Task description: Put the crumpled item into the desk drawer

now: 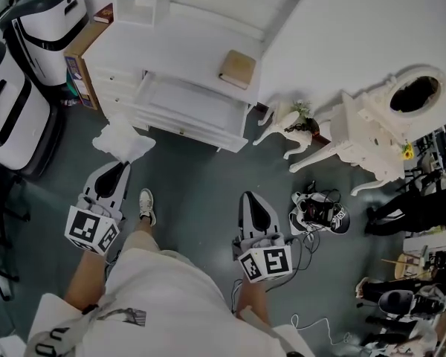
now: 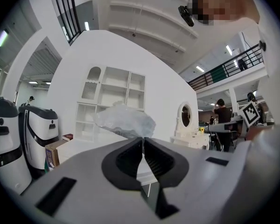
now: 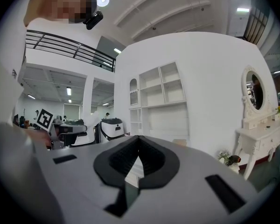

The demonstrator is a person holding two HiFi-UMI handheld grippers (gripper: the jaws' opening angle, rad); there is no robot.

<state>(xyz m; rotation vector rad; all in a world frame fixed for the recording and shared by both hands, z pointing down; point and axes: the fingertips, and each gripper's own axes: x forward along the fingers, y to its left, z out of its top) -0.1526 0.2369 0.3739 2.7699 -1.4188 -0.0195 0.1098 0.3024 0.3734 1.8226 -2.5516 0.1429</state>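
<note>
Left gripper [image 1: 120, 168]: jaws pinching the crumpled white item [image 1: 123, 140], which sticks out at its 12 o'clock. Open desk drawer [image 1: 187, 104]: near, at 2 o'clock from the item. Right gripper [image 1: 250, 198]: jaws pressed together, nothing between; drawer at its 11 o'clock

Vanity [image 1: 364, 136] w/ oval mirror [image 1: 415, 95] at right; sneakers [image 1: 320, 213] on floor [image 1: 201, 177] nr it; white machines [image 1: 48, 17] left.

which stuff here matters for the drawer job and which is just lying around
For the job:
crumpled item, pinched in the left gripper
open desk drawer

Just lying about:
book on the desk
shoes
vanity table
white machines
</note>
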